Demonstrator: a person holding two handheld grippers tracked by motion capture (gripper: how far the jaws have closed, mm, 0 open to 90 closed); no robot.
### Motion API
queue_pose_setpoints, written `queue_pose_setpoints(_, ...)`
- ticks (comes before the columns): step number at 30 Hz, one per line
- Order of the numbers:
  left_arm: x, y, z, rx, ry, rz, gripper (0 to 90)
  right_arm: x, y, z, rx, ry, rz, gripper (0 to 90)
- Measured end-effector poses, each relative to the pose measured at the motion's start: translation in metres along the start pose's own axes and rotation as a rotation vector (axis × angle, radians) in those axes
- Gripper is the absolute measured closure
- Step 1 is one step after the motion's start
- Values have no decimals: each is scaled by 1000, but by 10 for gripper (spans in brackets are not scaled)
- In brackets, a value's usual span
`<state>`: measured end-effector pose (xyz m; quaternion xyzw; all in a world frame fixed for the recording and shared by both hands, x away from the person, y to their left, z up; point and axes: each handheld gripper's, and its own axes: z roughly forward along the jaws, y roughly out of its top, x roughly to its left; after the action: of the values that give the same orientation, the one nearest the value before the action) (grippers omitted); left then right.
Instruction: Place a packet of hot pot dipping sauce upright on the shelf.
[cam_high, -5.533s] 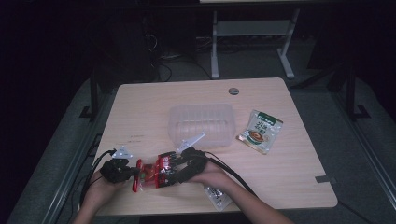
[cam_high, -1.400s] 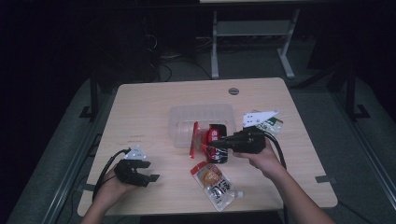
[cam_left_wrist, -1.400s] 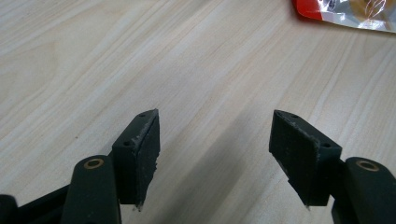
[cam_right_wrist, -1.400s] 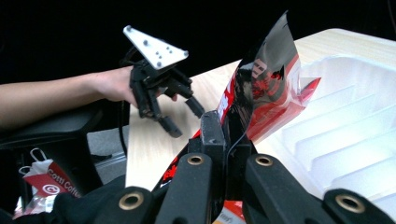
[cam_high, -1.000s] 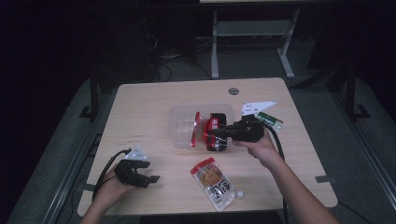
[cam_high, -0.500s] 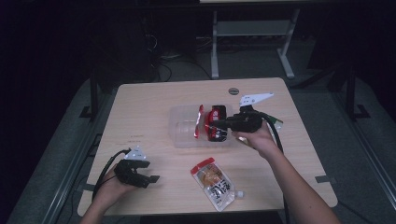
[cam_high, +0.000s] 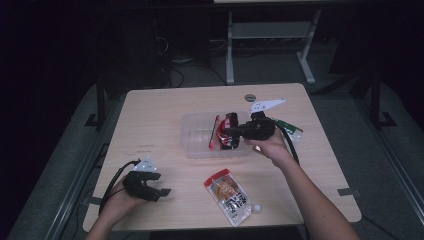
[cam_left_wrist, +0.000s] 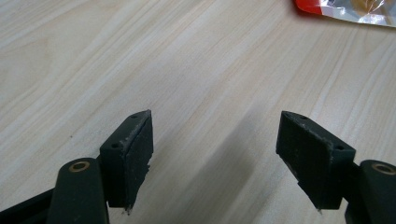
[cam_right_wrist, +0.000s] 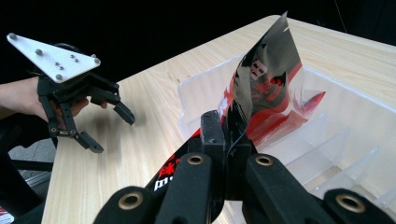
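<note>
Our right gripper (cam_high: 227, 134) pinches a shiny red-and-black foil packet (cam_right_wrist: 261, 88) over the clear plastic tray (cam_high: 197, 142); near the tray, our left gripper (cam_left_wrist: 215, 158) rests spread wide, holding nothing.

Both forearms are bare, with no sleeve at the wrist. Each hand carries a black tool: the left tool (cam_high: 161, 191) and the right tool (cam_high: 225, 133). Each has jointed links with brass-coloured pivot pins, a pale three-cornered plate dotted with screws, and a trailing black cable.

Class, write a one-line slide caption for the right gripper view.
Right gripper holds a red-and-black foil packet over the clear plastic tray.
</note>
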<state>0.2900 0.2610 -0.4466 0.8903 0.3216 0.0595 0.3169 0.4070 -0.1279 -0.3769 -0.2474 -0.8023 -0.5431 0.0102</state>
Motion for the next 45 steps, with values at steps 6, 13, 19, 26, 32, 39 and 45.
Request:
queue_pose_setpoints(6, 0, 0, 1, 3, -4, 4, 272, -4, -2, 9, 11, -2, 6, 900)
queue_pose_setpoints(13, -1, 0, 1, 3, -11, 3, 272, -9, -4, 18, 16, -4, 25, 900)
queue_pose_setpoints(19, -1, -1, 2, 3, -16, 3, 272, -12, -5, 29, 29, -14, 35, 900)
queue_pose_setpoints(26, -1, -2, 3, 13, -20, 8, 272, -12, -7, 42, 55, -32, 16, 899)
queue_pose_setpoints(32, -1, -2, 3, 13, -21, 10, 272, -11, -5, 42, 34, -36, 41, 786)
queue_pose_setpoints(39, -2, -1, 4, 5, -23, 1, 272, -5, -5, 39, 58, -43, 52, 571)
queue_pose_setpoints(45, -2, -1, 4, 10, -24, 3, 272, 6, -1, 31, 48, -47, 17, 437)
